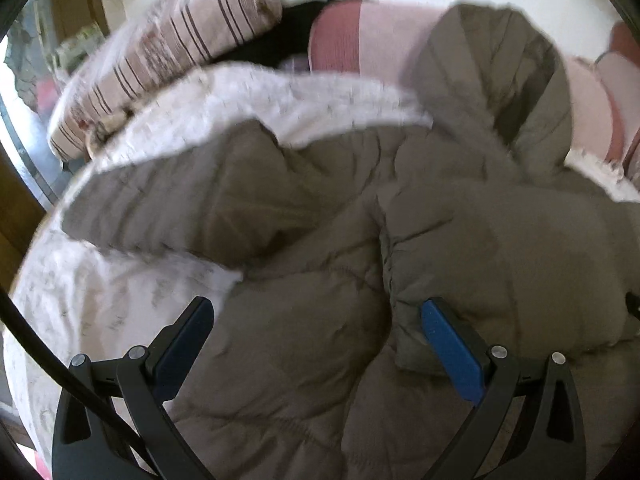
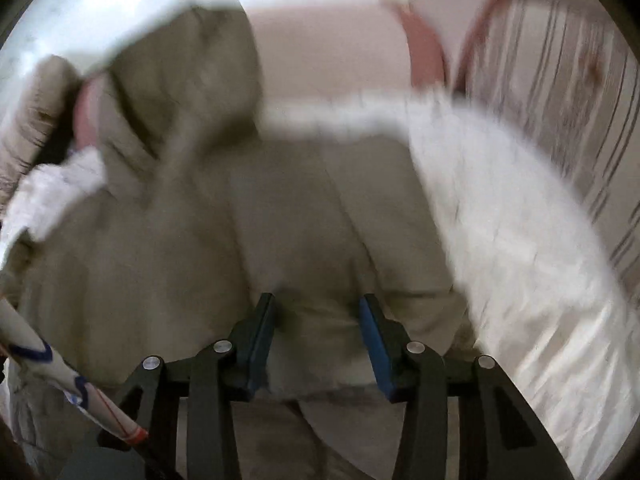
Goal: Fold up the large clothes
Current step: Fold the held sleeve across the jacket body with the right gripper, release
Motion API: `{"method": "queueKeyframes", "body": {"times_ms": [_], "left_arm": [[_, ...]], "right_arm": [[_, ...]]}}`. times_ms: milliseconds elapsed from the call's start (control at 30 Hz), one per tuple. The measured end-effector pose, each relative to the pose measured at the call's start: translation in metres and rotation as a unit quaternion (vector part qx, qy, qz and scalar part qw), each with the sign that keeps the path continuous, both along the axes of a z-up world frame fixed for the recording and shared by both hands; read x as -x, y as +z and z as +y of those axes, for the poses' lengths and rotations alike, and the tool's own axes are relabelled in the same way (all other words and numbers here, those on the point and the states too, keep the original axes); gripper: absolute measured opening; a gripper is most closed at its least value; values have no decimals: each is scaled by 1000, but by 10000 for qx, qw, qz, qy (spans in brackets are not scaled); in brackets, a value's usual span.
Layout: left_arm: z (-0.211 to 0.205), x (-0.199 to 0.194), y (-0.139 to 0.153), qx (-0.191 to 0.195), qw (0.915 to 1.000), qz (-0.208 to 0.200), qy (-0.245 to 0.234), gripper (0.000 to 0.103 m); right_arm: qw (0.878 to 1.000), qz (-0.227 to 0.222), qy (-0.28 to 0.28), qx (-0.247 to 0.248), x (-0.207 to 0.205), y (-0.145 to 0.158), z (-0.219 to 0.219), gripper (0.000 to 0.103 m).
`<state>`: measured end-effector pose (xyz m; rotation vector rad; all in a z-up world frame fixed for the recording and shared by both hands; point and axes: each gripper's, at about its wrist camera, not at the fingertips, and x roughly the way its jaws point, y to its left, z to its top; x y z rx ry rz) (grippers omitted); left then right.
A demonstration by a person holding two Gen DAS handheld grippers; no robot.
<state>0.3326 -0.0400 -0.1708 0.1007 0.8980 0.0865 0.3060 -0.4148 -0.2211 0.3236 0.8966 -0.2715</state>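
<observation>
An olive quilted puffer jacket (image 1: 460,220) lies spread on a white bed cover (image 1: 100,292), its hood (image 1: 492,72) toward the far side. My left gripper (image 1: 316,306) hovers low over the jacket's body with the jaws wide apart and nothing held. In the right wrist view the same jacket (image 2: 200,240) fills the middle, hood (image 2: 184,80) at upper left. My right gripper (image 2: 316,304) stands partly open just above the jacket's near edge. Fabric shows between the fingers, but the blue pads (image 2: 372,332) do not visibly press on it. Both views are blurred.
A striped pillow (image 1: 180,52) lies at the far left of the bed, another striped pillow (image 2: 560,100) at the right. Pink cloth (image 1: 380,36) and a dark item (image 1: 288,28) lie behind the jacket. White bed cover (image 2: 520,240) extends to the right. A black cable (image 1: 40,344) crosses the lower left.
</observation>
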Motion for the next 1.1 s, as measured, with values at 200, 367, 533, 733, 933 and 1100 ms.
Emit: {"method": "queueKeyframes", "body": {"times_ms": [200,367,533,733,933,1100], "left_arm": [[4,-2,-6,116,9999,35,55,103],[3,7,6,59,9996,-248,89,103],[3,11,12,19,9994,-349,13,103],[22,9,21,110,9985,-476,232,103],[35,9,25,138,9975,-552,428,103],[38,8,27,108,9971,-586,477,103]], "right_arm": [[9997,96,-85,199,-9,-4,7,49],[9976,-516,328,324,6,28,42,49],[9876,-591,1188,835,4,29,108,49],[9715,-340,1624,1695,-2,15,159,49],[9680,-241,1653,1875,-4,9,162,49],[9663,-285,1653,1954,1,12,166,49]]}}
